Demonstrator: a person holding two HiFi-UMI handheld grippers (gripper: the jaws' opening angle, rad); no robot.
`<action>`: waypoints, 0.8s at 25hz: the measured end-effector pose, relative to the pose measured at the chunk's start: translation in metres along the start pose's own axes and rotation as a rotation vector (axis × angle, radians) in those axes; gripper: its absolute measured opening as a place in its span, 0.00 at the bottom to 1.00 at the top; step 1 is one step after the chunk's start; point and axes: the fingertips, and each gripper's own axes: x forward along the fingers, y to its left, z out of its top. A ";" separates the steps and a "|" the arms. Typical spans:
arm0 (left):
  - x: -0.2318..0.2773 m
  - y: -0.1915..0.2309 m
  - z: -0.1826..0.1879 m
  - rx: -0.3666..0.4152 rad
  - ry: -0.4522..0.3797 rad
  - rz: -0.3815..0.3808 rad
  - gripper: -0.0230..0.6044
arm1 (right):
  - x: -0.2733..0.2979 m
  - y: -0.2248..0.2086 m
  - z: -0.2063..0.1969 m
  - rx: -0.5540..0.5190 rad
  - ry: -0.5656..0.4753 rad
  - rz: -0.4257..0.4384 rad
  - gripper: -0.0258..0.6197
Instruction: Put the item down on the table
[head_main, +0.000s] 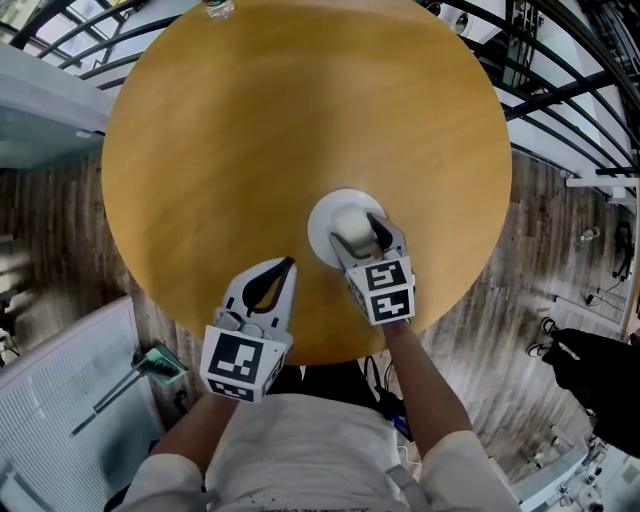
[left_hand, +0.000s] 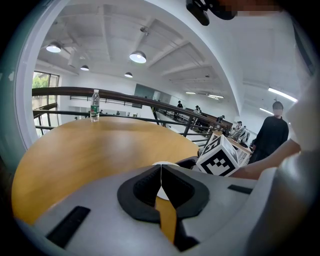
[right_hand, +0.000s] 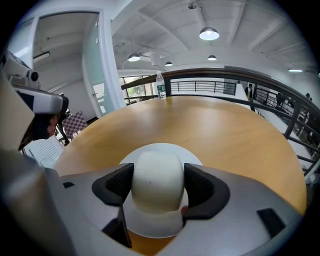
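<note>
Half done, I reckon: my right gripper (right_hand: 159, 184) clamps the white domed item (right_hand: 155, 170), on or just over the worktop (head_main: 250, 150). Left gripper (left_hand: 161, 176) pinched together, empty. Release not yet done.

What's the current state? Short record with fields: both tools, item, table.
left tool: shut, nothing between the jaws
right tool: shut on white rounded item
item position: above white plate; whether it touches the plate cannot be told
plate: on round wooden table, near side
water bottle: upright at the table's far edge
</note>
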 end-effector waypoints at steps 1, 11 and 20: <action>0.000 0.001 -0.001 0.000 0.002 0.001 0.07 | 0.001 0.000 0.001 -0.005 -0.003 -0.002 0.53; 0.000 0.002 -0.004 -0.007 0.009 0.006 0.07 | 0.006 0.000 0.000 -0.032 0.027 -0.009 0.53; -0.002 0.003 -0.001 -0.010 0.000 0.011 0.07 | 0.009 0.005 -0.007 -0.030 0.110 0.008 0.53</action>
